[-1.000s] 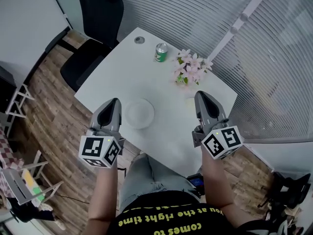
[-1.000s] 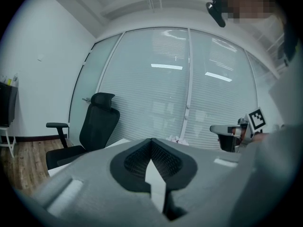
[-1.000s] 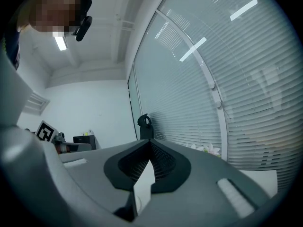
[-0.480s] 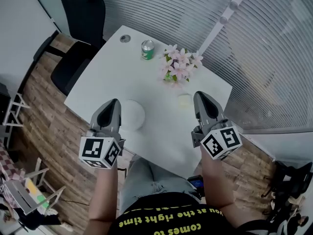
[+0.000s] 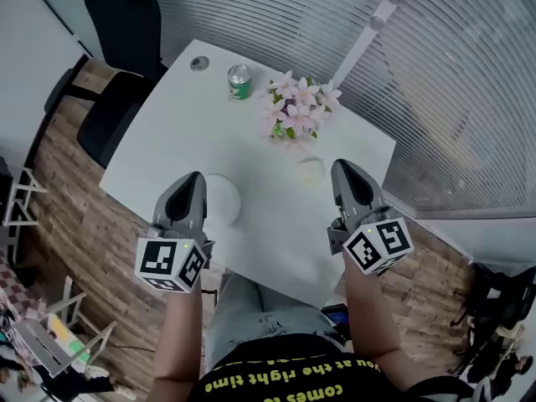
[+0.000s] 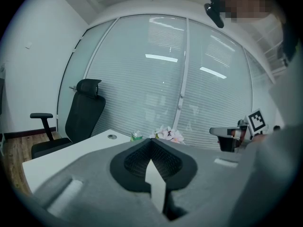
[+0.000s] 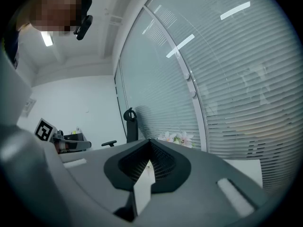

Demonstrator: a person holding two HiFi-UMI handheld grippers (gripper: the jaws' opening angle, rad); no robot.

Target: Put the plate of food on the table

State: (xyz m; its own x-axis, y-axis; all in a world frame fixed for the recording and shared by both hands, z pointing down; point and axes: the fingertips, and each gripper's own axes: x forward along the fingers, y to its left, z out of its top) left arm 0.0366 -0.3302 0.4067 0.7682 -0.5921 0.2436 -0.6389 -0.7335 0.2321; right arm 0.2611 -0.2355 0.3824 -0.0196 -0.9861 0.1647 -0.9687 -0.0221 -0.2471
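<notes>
A white round plate (image 5: 224, 199) lies on the white table (image 5: 184, 132), near its front edge; I can make out no food on it. My left gripper (image 5: 193, 177) hovers over the plate's left rim and hides part of it, jaws shut on nothing. My right gripper (image 5: 342, 166) hangs over the table's right side, just right of a small pale cup (image 5: 310, 170), also shut and empty. In the left gripper view, the shut tips (image 6: 151, 141) point across the table toward the blinds. The right gripper view (image 7: 149, 141) looks the same way.
A green can (image 5: 239, 82) and a bunch of pink flowers (image 5: 293, 111) stand at the far side of the table. A black office chair (image 5: 113, 32) is at the far left. Window blinds (image 5: 469, 82) run behind the table. The floor is wood.
In the head view the table and its things have slid left and up. The plate now lies partly behind my left gripper's tip. Both grippers stay shut.
</notes>
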